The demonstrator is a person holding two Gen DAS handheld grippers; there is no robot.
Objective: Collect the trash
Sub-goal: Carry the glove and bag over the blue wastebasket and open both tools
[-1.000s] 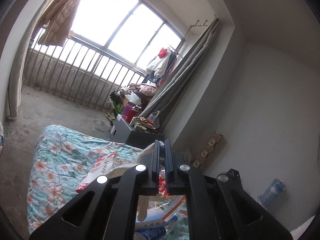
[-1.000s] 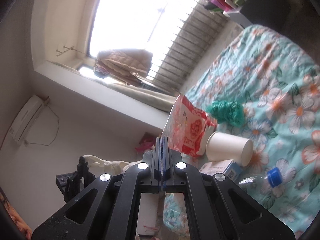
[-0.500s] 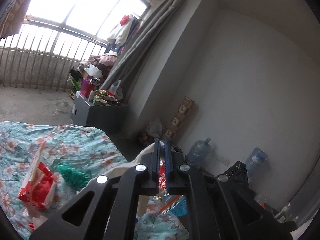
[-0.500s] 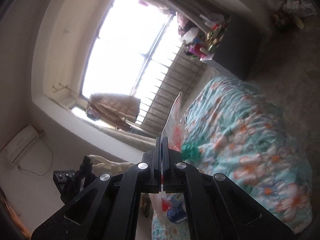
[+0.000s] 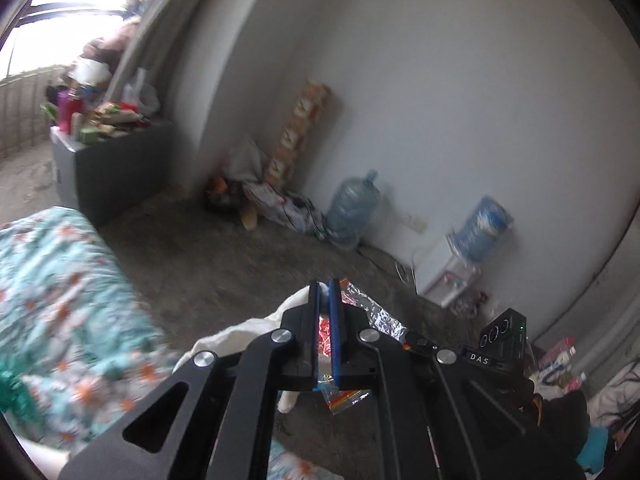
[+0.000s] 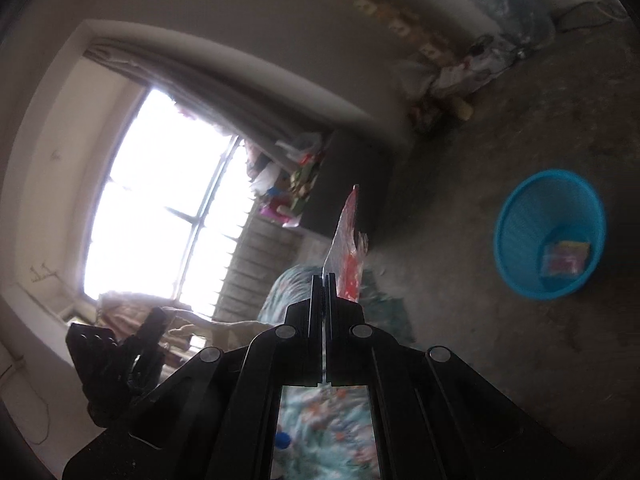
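The red and clear wrapper [image 6: 347, 240] is the trash you are carrying now. Your right gripper [image 6: 324, 280] is squeezed tight on its bottom edge, so the thin wrapper sticks up and out past the tips. It is up in the air, not lying on anything.

Your left gripper [image 5: 325, 292] is nearly closed too. It pinches a shiny wrapper [image 5: 368, 312] with red and silver on it, and a bit of it hangs out below the jaws. A white cloth [image 5: 240, 332] shows just behind that gripper; you cannot tell if it is held.

The blue basket [image 6: 516, 216] stands on the grey floor [image 6: 520, 120], off to the right of the wrapper in the right view. One small colourful packet [image 6: 566, 258] already lies inside it. The flowery bed cover [image 5: 60, 280] is below and to the left, with more small things on it, but they are too blurry to name.

It looks like you are in the carry step: both pieces are picked up and need to go into the basket. Next, bring each gripper over the open top of the basket, low enough that the light wrappers cannot float away. Then open the jaws and let them drop. Thin wrappers can stick to the pads, so check that they fall.
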